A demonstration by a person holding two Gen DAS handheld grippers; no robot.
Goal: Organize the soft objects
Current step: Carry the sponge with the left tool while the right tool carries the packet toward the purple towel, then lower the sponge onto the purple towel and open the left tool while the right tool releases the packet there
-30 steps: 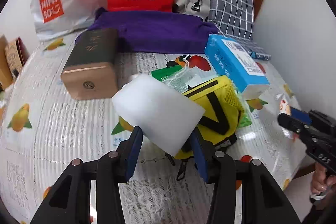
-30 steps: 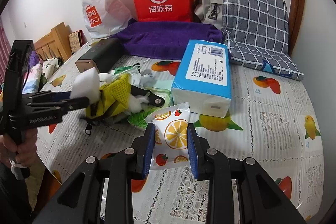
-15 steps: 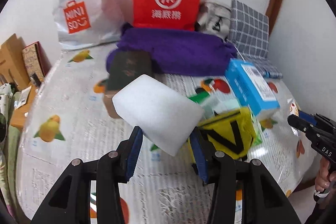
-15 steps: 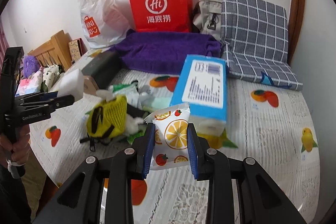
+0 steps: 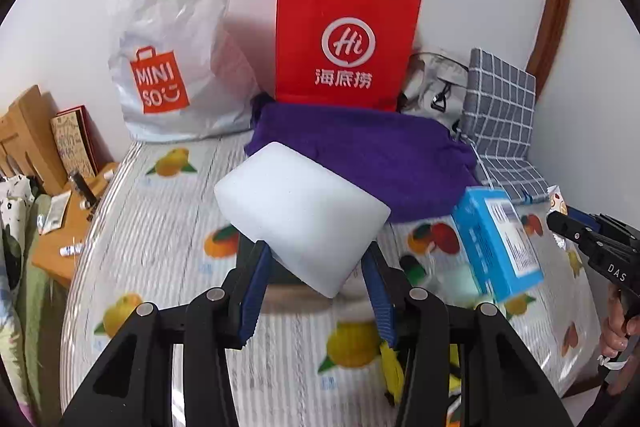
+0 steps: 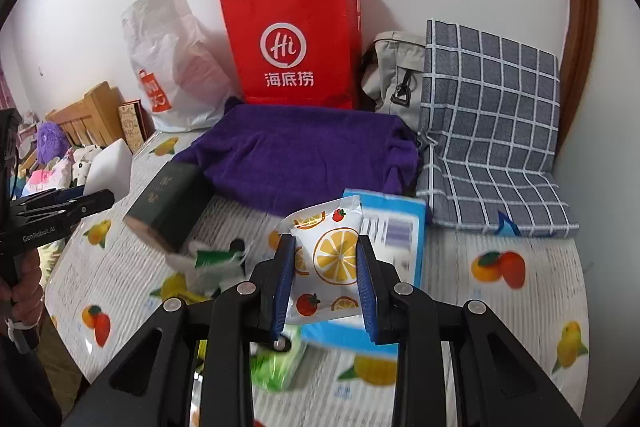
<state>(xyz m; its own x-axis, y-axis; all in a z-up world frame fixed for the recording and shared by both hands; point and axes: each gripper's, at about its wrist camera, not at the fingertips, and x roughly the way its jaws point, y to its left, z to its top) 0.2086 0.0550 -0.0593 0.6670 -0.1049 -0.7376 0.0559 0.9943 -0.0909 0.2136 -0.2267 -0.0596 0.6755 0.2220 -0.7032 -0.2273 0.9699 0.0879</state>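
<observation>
My left gripper (image 5: 316, 267) is shut on a white foam sponge block (image 5: 300, 211) and holds it above the table, in front of the purple towel (image 5: 372, 155). My right gripper (image 6: 326, 267) is shut on a white wipes packet with orange-slice print (image 6: 328, 259), held above the blue tissue pack (image 6: 396, 239). In the right wrist view the left gripper (image 6: 84, 203) and its sponge (image 6: 110, 167) show at far left. In the left wrist view the right gripper (image 5: 560, 219) shows at far right.
A red paper bag (image 5: 344, 39), a white Miniso bag (image 5: 172, 55), a grey pouch (image 6: 394, 75) and a grey checked cushion (image 6: 488, 131) line the wall. A dark box (image 6: 168, 203), green packets (image 6: 216, 263) and the fruit-print tablecloth (image 5: 160, 267) lie below. Wooden furniture (image 5: 24, 139) stands left.
Both grippers have risen and moved toward the back of the table with their loads. The yellow mesh bag and the dark box have dropped low in both views.
</observation>
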